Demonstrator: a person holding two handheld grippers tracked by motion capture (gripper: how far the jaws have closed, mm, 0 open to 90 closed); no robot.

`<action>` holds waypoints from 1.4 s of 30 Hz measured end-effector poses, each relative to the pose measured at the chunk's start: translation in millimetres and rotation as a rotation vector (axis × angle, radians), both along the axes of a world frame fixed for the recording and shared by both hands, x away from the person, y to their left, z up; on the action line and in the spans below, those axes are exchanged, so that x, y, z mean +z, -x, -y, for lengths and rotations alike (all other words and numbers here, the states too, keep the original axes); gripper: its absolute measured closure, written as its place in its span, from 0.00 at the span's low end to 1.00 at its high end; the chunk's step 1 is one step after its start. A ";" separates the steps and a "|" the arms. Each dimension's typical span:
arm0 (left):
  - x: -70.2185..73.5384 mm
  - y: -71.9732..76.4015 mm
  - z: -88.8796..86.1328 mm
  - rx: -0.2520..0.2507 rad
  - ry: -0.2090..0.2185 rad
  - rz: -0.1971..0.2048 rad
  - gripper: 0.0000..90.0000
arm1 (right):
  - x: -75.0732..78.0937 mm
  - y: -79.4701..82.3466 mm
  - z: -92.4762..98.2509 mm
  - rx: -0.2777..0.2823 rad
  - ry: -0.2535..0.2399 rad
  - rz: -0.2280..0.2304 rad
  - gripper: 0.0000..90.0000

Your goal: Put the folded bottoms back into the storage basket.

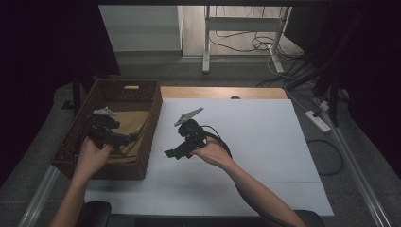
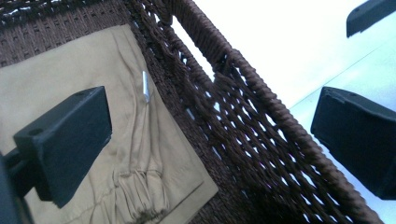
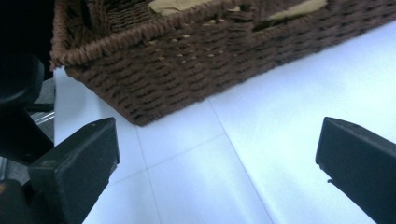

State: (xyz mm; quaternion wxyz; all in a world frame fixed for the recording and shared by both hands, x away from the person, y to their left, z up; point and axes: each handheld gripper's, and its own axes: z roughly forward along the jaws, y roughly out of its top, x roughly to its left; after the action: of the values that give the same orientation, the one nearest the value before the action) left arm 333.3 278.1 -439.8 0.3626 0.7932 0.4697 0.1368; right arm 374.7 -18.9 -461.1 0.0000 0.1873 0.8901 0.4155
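Observation:
A brown woven basket (image 1: 154, 106) stands at the left of the white table top (image 1: 255, 142), with a folded tan cloth (image 1: 128, 122) lying in it. My left gripper (image 1: 126, 140) hovers open over the basket's right side. In the left gripper view its jaws straddle the basket wall (image 2: 243, 116), one over the tan cloth (image 2: 70, 65), which has a gathered hem and a small metal piece (image 2: 145, 86), the other outside. My right gripper (image 1: 171, 153) is open and empty above the table, just right of the basket (image 3: 187, 60), pointing toward it.
A wooden desk edge (image 1: 222, 92) shows behind the white sheet. On the floor beyond are a white frame's legs (image 1: 206, 45), loose cables (image 1: 262, 45) and a power strip (image 1: 318, 121). Dark curtains hang on both sides.

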 end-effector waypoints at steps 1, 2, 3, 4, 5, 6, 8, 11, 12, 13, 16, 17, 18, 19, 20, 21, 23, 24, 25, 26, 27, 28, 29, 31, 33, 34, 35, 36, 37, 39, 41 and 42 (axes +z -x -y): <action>0.9 2.2 0.5 0.003 -0.002 0.008 0.00 | -0.2 -0.3 3.0 -0.004 0.002 0.007 0.00; 1.9 4.3 1.1 0.005 -0.004 0.016 0.00 | -0.6 -0.6 5.8 -0.007 0.002 0.010 0.00; 2.7 6.4 1.7 0.006 -0.004 0.019 0.00 | -1.0 -1.0 8.6 -0.010 0.001 0.010 0.00; 3.8 8.9 2.4 0.006 -0.001 0.020 0.00 | -1.6 -1.4 11.4 -0.011 0.003 0.006 0.00; 4.4 10.5 2.8 0.004 0.001 0.021 0.00 | -2.6 -1.5 14.6 -0.014 0.005 0.006 0.00; 5.0 12.7 3.4 0.003 0.004 0.020 0.00 | -3.2 -1.4 16.6 -0.015 0.003 0.008 0.00; 5.2 17.0 4.3 0.001 0.013 0.024 0.00 | -4.9 -0.8 21.6 -0.019 0.003 0.013 0.00; 3.7 22.0 5.4 0.006 0.018 0.029 0.00 | -7.2 -0.2 29.2 -0.027 -0.019 0.005 0.00; 3.0 23.4 5.5 0.006 0.023 0.029 0.00 | -7.7 -0.2 30.7 -0.026 -0.022 0.003 0.00; 2.1 24.9 5.6 0.005 0.028 0.028 0.00 | -8.5 -0.2 32.5 -0.026 -0.027 0.000 0.00; -1.0 29.1 5.9 0.009 0.034 0.029 0.00 | -9.9 0.4 37.2 -0.028 -0.034 -0.012 0.00; -2.2 30.5 6.0 0.009 0.036 0.028 0.00 | -10.3 0.5 38.7 -0.022 -0.039 -0.016 0.00; -3.5 31.8 6.0 0.008 0.040 0.027 0.00 | -10.6 1.2 40.2 -0.017 -0.049 -0.019 0.00; -4.7 33.4 5.9 0.007 0.043 0.025 0.00 | -10.7 2.1 41.7 -0.013 -0.054 -0.021 0.00; -5.9 35.1 5.9 0.007 0.047 0.025 0.00 | -10.6 3.0 43.2 -0.013 -0.057 -0.016 0.00; -6.9 36.8 5.8 0.005 0.052 0.023 0.00 | -10.6 4.2 44.8 -0.021 -0.058 -0.006 0.00; -8.3 40.5 5.9 0.006 0.062 0.021 0.00 | -10.5 5.5 48.1 -0.026 -0.059 -0.007 0.00; -8.6 42.3 5.7 0.004 0.064 0.023 0.00 | -10.7 6.2 49.6 -0.031 -0.058 -0.012 0.00; -8.9 44.2 5.8 0.003 0.067 0.023 0.00 | -11.0 6.9 51.4 -0.035 -0.056 -0.006 0.00; -8.9 46.2 6.0 0.005 0.071 0.022 0.00 | -11.5 7.6 53.0 -0.040 -0.054 -0.005 0.00; -9.0 48.3 6.3 0.003 0.072 0.025 0.00 | -12.1 8.2 54.5 -0.043 -0.048 -0.008 0.00; -8.9 51.0 6.8 0.004 0.072 0.030 0.00 | -12.8 8.7 56.0 -0.045 -0.044 -0.010 0.00; -8.8 52.4 6.8 0.003 0.070 0.031 0.00 | -13.5 9.4 57.9 -0.049 -0.037 -0.015 0.00; -8.7 56.8 7.1 0.002 0.072 0.036 0.00 | -15.0 10.2 60.5 -0.049 -0.029 -0.023 0.00; -8.3 60.3 7.1 0.002 0.070 0.038 0.00 | -16.2 11.2 62.5 -0.050 -0.025 -0.027 0.00; -8.2 62.4 7.2 0.002 0.071 0.040 0.00 | -17.0 11.9 63.7 -0.052 -0.022 -0.027 0.00; -8.2 64.5 7.1 0.000 0.071 0.041 0.00 | -17.7 12.7 64.7 -0.052 -0.020 -0.027 0.00; -8.0 66.8 6.9 0.000 0.074 0.043 0.00 | -18.5 13.6 65.5 -0.055 -0.014 -0.026 0.00; -8.0 69.2 6.6 -0.003 0.076 0.043 0.00 | -19.1 14.3 66.5 -0.052 -0.009 -0.026 0.00; -8.4 74.1 6.4 -0.008 0.076 0.041 0.00 | -20.5 15.6 68.5 -0.051 -0.005 -0.028 0.00; -8.5 79.3 6.6 -0.009 0.080 0.049 0.00 | -21.7 16.6 70.7 -0.051 -0.002 -0.030 0.00; -8.3 82.4 6.4 -0.012 0.081 0.052 0.00 | -22.4 16.9 72.0 -0.052 -0.001 -0.029 0.00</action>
State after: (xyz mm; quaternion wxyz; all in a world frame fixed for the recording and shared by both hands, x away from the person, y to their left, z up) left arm 250.9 271.6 -448.1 0.4075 0.7767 0.4606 0.1362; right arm 357.9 -90.9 -483.4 -0.0019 0.2163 0.8847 0.4130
